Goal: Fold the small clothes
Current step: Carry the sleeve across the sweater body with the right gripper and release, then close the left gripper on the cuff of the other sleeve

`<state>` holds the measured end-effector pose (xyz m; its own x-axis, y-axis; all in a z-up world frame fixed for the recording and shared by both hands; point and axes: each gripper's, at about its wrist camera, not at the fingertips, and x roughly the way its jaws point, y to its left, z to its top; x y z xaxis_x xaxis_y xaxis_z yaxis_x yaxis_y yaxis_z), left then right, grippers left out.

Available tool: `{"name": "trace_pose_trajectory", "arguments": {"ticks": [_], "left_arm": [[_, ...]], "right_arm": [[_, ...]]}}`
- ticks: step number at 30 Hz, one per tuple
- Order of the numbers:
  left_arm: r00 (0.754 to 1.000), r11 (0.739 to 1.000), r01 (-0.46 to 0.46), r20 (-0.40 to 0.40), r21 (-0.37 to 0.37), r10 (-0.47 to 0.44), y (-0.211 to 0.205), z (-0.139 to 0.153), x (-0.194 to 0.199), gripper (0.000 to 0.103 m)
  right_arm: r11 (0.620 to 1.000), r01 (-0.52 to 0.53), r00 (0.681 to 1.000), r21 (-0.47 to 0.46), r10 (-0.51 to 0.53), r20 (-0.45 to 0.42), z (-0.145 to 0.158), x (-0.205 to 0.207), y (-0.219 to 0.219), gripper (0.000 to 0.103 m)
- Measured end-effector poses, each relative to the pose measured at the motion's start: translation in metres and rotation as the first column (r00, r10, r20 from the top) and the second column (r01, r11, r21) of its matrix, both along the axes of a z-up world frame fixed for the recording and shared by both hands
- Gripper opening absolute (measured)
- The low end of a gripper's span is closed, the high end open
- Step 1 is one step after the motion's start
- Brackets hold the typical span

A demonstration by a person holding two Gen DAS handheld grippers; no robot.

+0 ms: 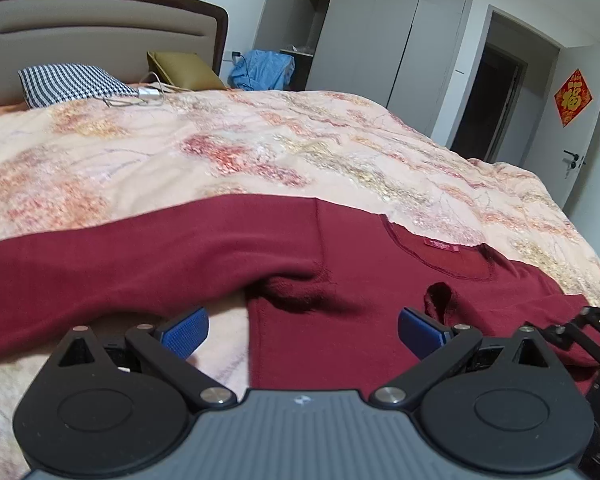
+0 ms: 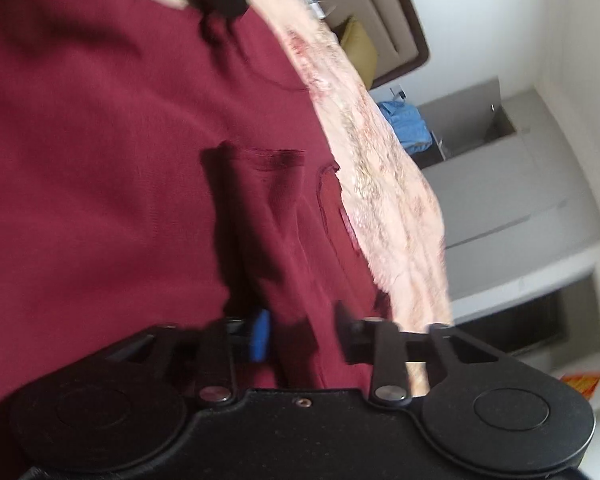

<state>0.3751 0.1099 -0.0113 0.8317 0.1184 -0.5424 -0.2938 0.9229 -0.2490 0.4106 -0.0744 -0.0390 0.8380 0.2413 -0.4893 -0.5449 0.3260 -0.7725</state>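
Observation:
A dark red long-sleeved top [image 1: 340,280] lies spread on the bed, neck opening and label toward the far side, one sleeve stretched out to the left. My left gripper [image 1: 303,332] is open just above the top's left side, near the armpit, holding nothing. My right gripper [image 2: 305,336] is tilted sideways and blurred, with a fold of the red top [image 2: 120,160] between its fingers; its jaws stand apart. In the left wrist view its black linkage [image 1: 584,336] shows at the right edge, by the folded-in right sleeve and its cuff [image 1: 438,296].
The bed has a peach floral quilt [image 1: 220,148]. A checked pillow [image 1: 68,82], a cable and an olive cushion [image 1: 180,68] lie by the headboard. Grey wardrobes [image 1: 380,32], a blue cloth pile [image 1: 260,70] and a dark doorway [image 1: 488,104] stand beyond.

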Motion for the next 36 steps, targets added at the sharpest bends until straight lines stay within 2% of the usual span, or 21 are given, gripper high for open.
{"name": "trace_pose_trajectory", "arguments": {"ticks": [2,3,6,9,12,16,19,21,26,28,30,34,36], "left_arm": [[1.0,1.0,0.022,0.016,-0.021,-0.022,-0.005,-0.003,0.003,0.103],[0.999,0.999,0.037,0.026,-0.03,-0.036,-0.009,-0.004,0.004,0.103],[0.995,0.995,0.087,0.047,-0.049,-0.085,-0.022,-0.01,0.016,0.103],[0.99,0.989,0.137,0.052,-0.054,-0.134,-0.039,-0.017,0.033,0.103],[0.987,0.986,0.161,0.024,-0.033,-0.16,-0.055,-0.028,0.05,0.103],[0.99,0.989,0.141,-0.029,0.032,-0.14,-0.065,-0.044,0.059,0.103],[0.99,0.988,0.141,-0.02,0.059,-0.14,-0.07,-0.052,0.055,0.103],[0.99,0.988,0.139,-0.019,0.071,-0.138,-0.072,-0.052,0.054,0.103],[0.99,0.987,0.14,-0.021,0.084,-0.139,-0.074,-0.053,0.054,0.103],[0.99,0.986,0.141,-0.021,0.084,-0.14,-0.073,-0.054,0.053,0.103],[0.99,0.986,0.141,-0.023,0.089,-0.139,-0.074,-0.054,0.054,0.103],[0.99,0.985,0.14,-0.025,0.098,-0.138,-0.075,-0.055,0.053,0.103],[0.99,0.986,0.141,-0.015,0.088,-0.141,-0.073,-0.054,0.052,0.103]], "right_arm": [[0.994,0.037,0.999,0.101,-0.033,-0.043,0.013,-0.005,-0.015,0.071],[0.986,0.063,0.997,0.153,-0.054,-0.059,0.017,-0.009,-0.026,0.076],[0.948,0.156,0.987,0.276,-0.139,-0.081,0.026,-0.011,-0.048,0.081],[0.898,0.273,0.96,0.345,-0.275,-0.044,0.024,-0.011,-0.074,0.086],[0.821,0.413,0.899,0.394,-0.436,-0.034,0.018,-0.002,-0.101,0.087],[0.708,0.553,0.792,0.439,-0.61,-0.014,0.01,0.02,-0.129,0.088],[0.65,0.579,0.758,0.492,-0.651,-0.032,0.001,0.029,-0.136,0.089],[0.63,0.579,0.744,0.518,-0.668,-0.019,-0.002,0.03,-0.144,0.092],[0.557,0.633,0.673,0.537,-0.739,-0.026,-0.016,0.029,-0.168,0.094],[0.544,0.645,0.666,0.536,-0.744,-0.047,-0.02,0.023,-0.183,0.095],[0.55,0.643,0.669,0.534,-0.742,-0.041,-0.019,0.025,-0.188,0.095],[0.557,0.636,0.688,0.535,-0.723,-0.064,-0.012,0.022,-0.186,0.095],[0.561,0.626,0.702,0.542,-0.707,-0.08,-0.006,0.018,-0.187,0.099]]}}
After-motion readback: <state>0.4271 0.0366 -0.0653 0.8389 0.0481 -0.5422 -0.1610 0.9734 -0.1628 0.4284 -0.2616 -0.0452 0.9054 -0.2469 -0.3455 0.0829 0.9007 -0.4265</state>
